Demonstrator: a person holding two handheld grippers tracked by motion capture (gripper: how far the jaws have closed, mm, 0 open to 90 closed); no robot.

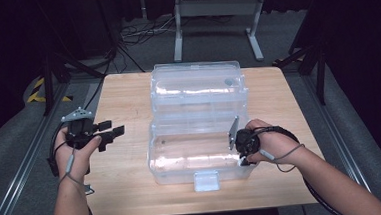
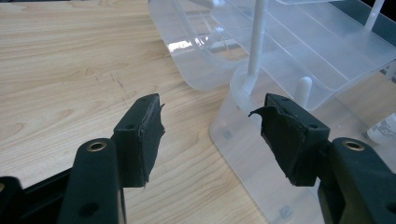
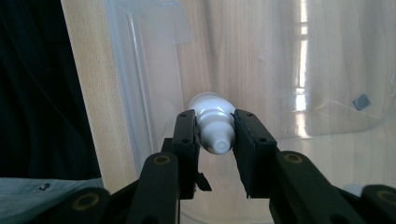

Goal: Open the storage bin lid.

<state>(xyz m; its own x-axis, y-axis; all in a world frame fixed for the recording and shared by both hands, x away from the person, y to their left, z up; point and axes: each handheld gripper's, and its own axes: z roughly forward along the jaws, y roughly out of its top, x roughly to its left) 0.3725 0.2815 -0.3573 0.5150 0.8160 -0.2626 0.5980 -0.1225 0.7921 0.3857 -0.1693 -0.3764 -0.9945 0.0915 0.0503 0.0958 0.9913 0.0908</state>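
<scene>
A clear plastic box (image 1: 154,155) lies open on the wooden table, its lid (image 1: 196,89) folded back behind it. My right gripper (image 1: 243,159) points down into the box's front right corner. In the right gripper view its jaws (image 3: 215,117) are shut on a small white bottle (image 3: 214,125), cap end toward the camera, just above the box floor. My left gripper (image 1: 110,130) is held left of the box, open with nothing between its fingers. The left gripper view shows its open jaws (image 2: 212,105) aimed at the box's near corner (image 2: 243,154) and lid (image 2: 299,51).
A white latch (image 1: 206,180) sticks out from the box's front wall. Bare tabletop (image 1: 128,191) lies left and in front of the box. Behind the table stand a metal frame (image 1: 218,15) and floor cables (image 1: 139,33); dark stands flank both sides.
</scene>
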